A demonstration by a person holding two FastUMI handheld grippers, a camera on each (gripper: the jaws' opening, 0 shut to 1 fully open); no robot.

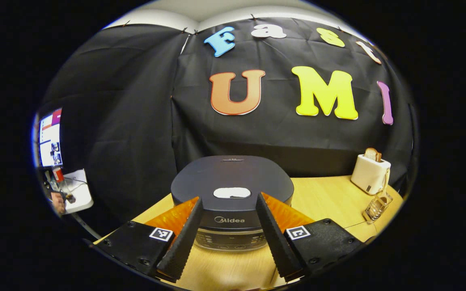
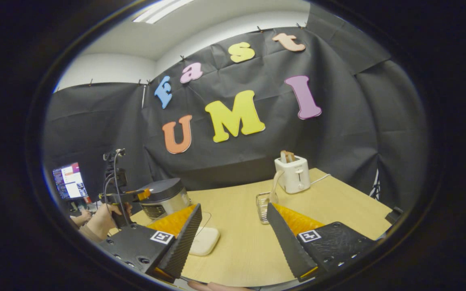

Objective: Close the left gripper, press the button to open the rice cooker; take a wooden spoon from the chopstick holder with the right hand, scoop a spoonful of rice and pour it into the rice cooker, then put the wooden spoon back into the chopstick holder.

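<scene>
Your left gripper (image 1: 229, 238) is spread wide with nothing between its fingers, framing the closed rice cooker (image 1: 231, 190) at lower centre of the left gripper view. Your right gripper (image 2: 233, 238) is also spread and empty above the wooden table (image 2: 338, 206). The wire chopstick holder (image 2: 263, 207) stands just above it at centre frame, beside the toaster (image 2: 293, 173).

A white toaster (image 2: 293, 174) holding toast (image 2: 287, 156) stands on the wooden table (image 2: 338, 206).
</scene>
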